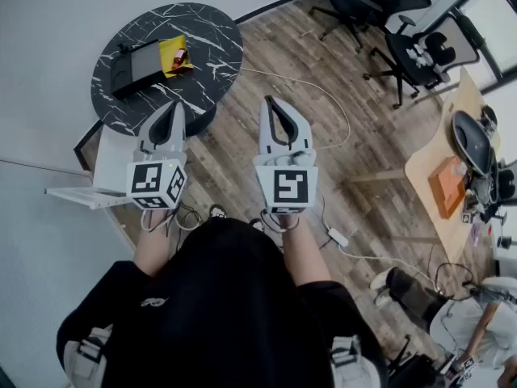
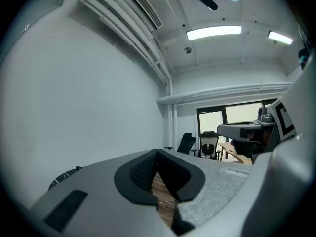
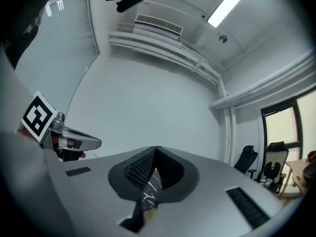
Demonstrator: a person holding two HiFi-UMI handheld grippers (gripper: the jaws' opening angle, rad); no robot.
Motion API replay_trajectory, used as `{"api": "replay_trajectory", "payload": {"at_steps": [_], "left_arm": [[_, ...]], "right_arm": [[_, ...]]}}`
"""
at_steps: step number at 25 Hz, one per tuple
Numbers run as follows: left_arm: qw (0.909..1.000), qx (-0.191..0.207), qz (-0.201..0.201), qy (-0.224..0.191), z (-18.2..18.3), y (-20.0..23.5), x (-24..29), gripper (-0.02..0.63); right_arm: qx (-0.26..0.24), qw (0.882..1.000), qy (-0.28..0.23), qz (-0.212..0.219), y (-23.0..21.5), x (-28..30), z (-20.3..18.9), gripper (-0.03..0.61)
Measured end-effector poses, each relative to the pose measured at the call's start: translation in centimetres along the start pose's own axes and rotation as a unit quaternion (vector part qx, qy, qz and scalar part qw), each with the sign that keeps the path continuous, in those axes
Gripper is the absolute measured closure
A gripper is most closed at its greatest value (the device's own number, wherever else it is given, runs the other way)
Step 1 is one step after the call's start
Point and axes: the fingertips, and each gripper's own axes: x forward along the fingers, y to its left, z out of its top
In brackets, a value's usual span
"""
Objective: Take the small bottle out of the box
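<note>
A dark flat box [image 1: 133, 65] lies on the round black marble table [image 1: 210, 31] ahead of me. Beside the box is a yellow packet [image 1: 173, 48] with a small reddish item [image 1: 179, 56] on it, too small to identify as a bottle. My left gripper [image 1: 173, 105] is held in the air near the table's front edge, jaws together and empty. My right gripper [image 1: 270, 101] hangs over the wooden floor to the table's right, also shut on nothing. In the gripper views the left gripper [image 2: 158, 153] and the right gripper [image 3: 155, 150] have their pads meeting at the tip.
A white shelf [image 1: 85, 194] juts out at the left by the wall. Cables [image 1: 327, 103] run across the wooden floor [image 1: 371, 136]. Office chairs [image 1: 404, 51] and a wooden desk [image 1: 432, 168] with an orange box [image 1: 447, 186] stand at the right.
</note>
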Motion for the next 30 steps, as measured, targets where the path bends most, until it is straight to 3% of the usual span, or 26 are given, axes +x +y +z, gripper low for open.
{"api": "replay_trajectory", "payload": {"at_steps": [17, 24, 30], "left_arm": [[0.9978, -0.011, -0.055, 0.036, -2.9, 4.5, 0.8, 0.617], [0.9947, -0.014, -0.079, 0.064, -5.2, 4.8, 3.4, 0.617], [0.994, -0.008, -0.077, 0.078, -6.5, 5.6, 8.1, 0.617]], "right_arm": [[0.02, 0.999, 0.028, 0.001, 5.5, 4.3, -2.1, 0.583], [0.024, 0.998, 0.053, -0.019, 4.1, 5.7, -3.7, 0.583], [0.05, 0.998, 0.039, -0.012, 2.0, 10.2, -5.2, 0.583]]}}
